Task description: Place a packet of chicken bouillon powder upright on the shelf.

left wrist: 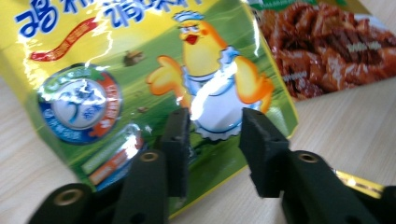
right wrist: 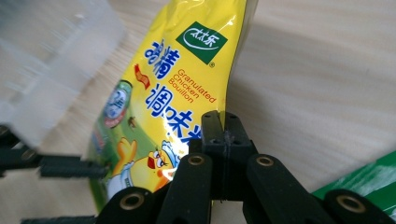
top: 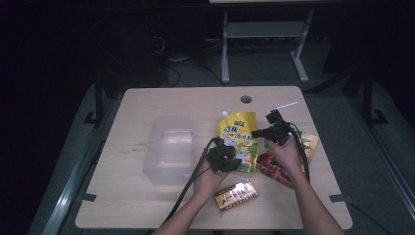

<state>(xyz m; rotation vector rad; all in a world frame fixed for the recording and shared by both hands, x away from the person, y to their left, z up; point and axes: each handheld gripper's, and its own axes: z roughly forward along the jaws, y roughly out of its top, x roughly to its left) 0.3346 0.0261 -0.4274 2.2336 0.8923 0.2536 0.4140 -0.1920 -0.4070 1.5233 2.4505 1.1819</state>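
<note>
Yellow pouch (top: 240, 139) lies on the table (top: 147, 205), long axis pointing away from me. My right gripper (right wrist: 223, 122) pinches its right edge; my left gripper (left wrist: 212, 135), jaws apart, straddles its near end.

Count of things on the table, taken around the yellow pouch

One yellow pouch (top: 241, 138) of chicken bouillon lies near the middle of the table (top: 147, 205). To its left stands one clear plastic box (top: 169, 147). To its right lies one snack bag (top: 274, 164) with red-brown food printed on it. In front of it, nearer the person, lies one small gold-and-red packet (top: 237, 195). Behind it, to the right, lies one white stick (top: 281, 106). Two grippers are at the pouch.
</note>
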